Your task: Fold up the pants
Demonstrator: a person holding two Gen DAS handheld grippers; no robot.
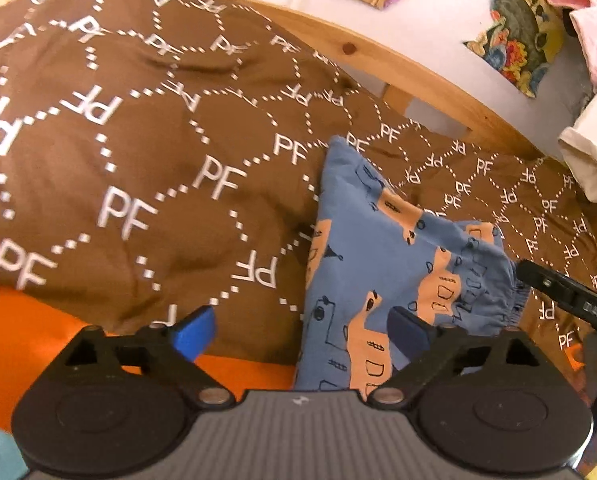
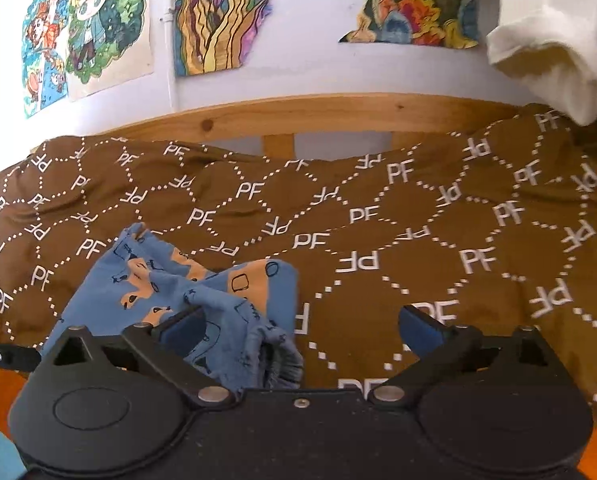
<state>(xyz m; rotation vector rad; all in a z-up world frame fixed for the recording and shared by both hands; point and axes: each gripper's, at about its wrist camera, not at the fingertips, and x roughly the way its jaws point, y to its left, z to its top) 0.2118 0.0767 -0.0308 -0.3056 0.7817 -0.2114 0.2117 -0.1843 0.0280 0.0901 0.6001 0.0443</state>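
Blue pants (image 1: 378, 248) printed with orange animals lie folded into a compact bundle on a brown blanket (image 1: 138, 140) with white PF letters. My left gripper (image 1: 300, 320) is open; its left finger is over the blanket and its right finger over the pants' near edge. The elastic waistband (image 1: 514, 308) points toward my right gripper (image 1: 558, 292), seen at the right edge. In the right wrist view the pants (image 2: 138, 280) sit bunched at the lower left. My right gripper (image 2: 302, 316) is open wide, with the waistband (image 2: 282, 364) loose between its jaws beside the left finger.
A wooden bed rail (image 2: 298, 116) runs behind the blanket, with posters (image 2: 98, 28) on the wall above. A white cloth (image 2: 558, 40) hangs at the upper right. An orange sheet (image 1: 26, 340) shows at the near edge. Pink fabric (image 1: 590, 20) is at the top right.
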